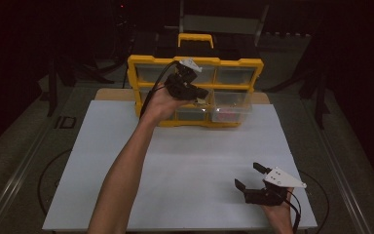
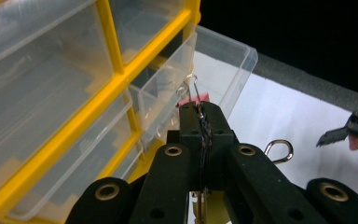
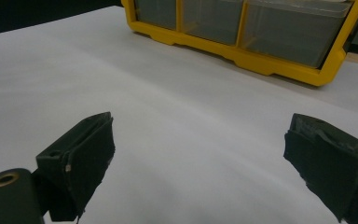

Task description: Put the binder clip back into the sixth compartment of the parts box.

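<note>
Left gripper point(image 2: 204, 116) is pressed shut on a small binder clip point(image 2: 194, 98): pink body between the pads, wire loops sticking out past the tips. In the high view the left gripper point(image 1: 200, 95) hangs in front of the yellow organizer point(image 1: 195, 62), just beside the pulled-out clear drawer point(image 1: 232, 108) in the right column. Key relation: the open drawer point(image 2: 223, 60) lies straight ahead of and slightly below the jaw tips, so the clip's long axis points roughly into it. Judged next move, if the clip is bound for the drawer: a short advance over the rim, then release. Right gripper point(image 1: 250, 178) rests spread and empty near the table's point(image 1: 185, 161) front right, well apart from the drawer; left hand is far nearer.
</note>
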Motion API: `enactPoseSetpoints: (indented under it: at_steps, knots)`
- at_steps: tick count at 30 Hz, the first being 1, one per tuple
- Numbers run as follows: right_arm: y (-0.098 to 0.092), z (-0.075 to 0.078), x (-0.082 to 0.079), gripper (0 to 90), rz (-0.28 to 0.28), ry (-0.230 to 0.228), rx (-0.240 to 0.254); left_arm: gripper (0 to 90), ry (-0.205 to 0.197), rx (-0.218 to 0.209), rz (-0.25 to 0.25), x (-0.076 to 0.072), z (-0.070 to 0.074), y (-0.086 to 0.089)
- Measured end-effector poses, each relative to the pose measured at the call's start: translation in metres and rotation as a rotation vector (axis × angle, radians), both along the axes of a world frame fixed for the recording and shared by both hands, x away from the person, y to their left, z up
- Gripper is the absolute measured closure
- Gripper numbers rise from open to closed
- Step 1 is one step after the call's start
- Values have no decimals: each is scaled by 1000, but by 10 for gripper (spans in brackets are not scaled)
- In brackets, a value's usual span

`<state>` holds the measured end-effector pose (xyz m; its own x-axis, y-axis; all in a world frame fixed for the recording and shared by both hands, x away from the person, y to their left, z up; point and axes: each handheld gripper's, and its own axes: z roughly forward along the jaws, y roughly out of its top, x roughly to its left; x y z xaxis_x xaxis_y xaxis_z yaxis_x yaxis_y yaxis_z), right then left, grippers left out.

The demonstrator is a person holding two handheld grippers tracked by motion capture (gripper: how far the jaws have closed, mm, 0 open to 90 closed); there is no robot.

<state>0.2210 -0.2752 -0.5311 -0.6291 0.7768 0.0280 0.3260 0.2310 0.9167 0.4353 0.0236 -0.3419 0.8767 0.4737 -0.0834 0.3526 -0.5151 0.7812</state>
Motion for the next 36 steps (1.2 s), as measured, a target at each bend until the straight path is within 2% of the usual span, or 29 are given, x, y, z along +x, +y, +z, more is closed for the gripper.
enactPoseSetpoints:
  at_steps: [12,24,36]
  knots:
    - [1,0,0,79,0,4,3,900,-23,-30,19,7,9,-16]
    - [2,0,0,79,2,4,8,899,-27,-42,29,13,4,-34]
    - [2,1,0,79,5,0,7,898,-8,-45,19,19,0,-57]
